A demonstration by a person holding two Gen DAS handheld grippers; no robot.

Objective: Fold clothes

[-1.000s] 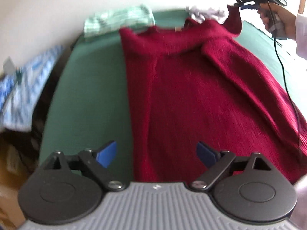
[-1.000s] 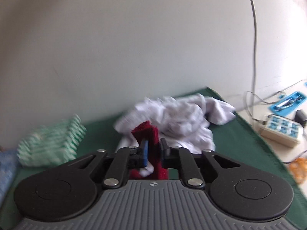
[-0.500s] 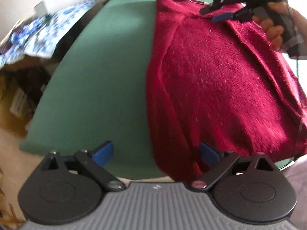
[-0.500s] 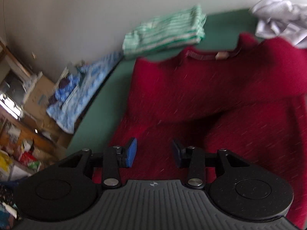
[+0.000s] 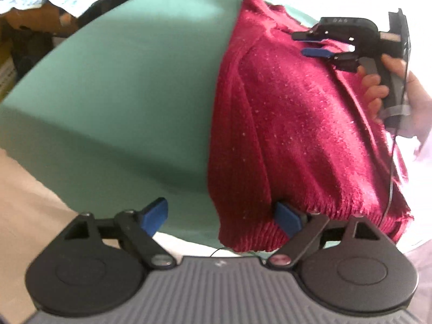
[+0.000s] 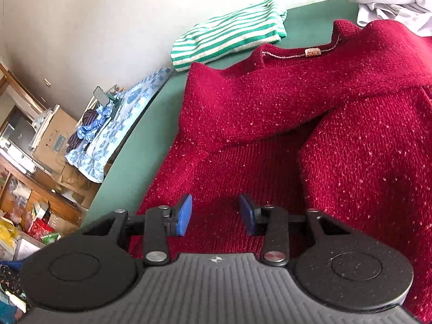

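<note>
With the left gripper (image 5: 225, 220) closing around the red sweater (image 5: 291, 124) hem – nothing pinched yet – and the right gripper (image 6: 215, 214) spread empty, only one layer may be caught.

Red sweater (image 6: 310, 124) right side cut off by frame; white garment (image 6: 391, 5) cropped at corner.
</note>
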